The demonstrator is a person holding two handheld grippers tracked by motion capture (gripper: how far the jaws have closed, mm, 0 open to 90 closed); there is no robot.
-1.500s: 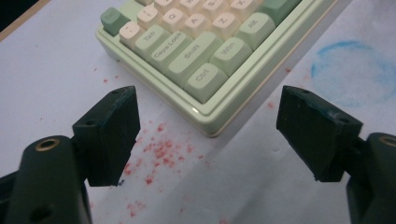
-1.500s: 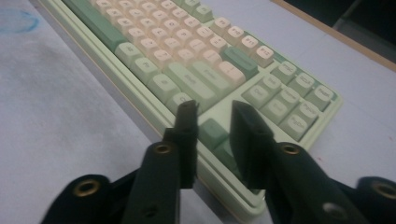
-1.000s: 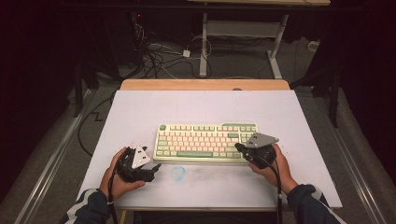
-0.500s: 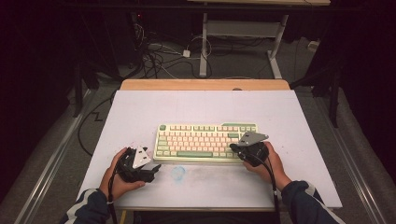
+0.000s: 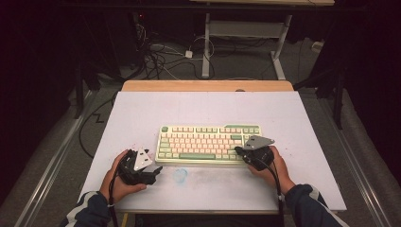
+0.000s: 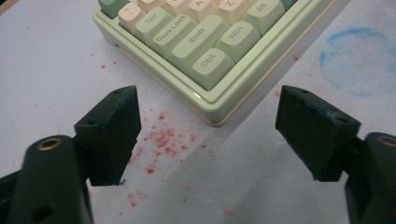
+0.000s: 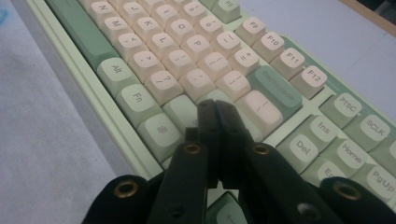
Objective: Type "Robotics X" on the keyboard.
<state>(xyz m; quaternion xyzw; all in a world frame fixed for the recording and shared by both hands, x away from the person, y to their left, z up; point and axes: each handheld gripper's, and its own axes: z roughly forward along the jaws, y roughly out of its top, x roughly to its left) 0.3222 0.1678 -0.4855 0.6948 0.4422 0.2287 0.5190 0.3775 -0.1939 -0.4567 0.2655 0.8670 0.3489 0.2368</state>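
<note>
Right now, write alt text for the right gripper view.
The right gripper, its black jaws shut together, points down at the right end of a green and cream keyboard, its tips over the keys near Enter.

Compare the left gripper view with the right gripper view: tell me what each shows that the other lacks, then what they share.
Left gripper view: the left gripper with jaws wide apart and nothing between them, red specks on the white table, a blue ring stain, and the keyboard's Ctrl corner.

Right gripper view: the right gripper with jaws shut together, tips over the keys near Backspace, plus the F-keys and the Ins and Del block.

Both: the green and cream keyboard on the white table.
</note>
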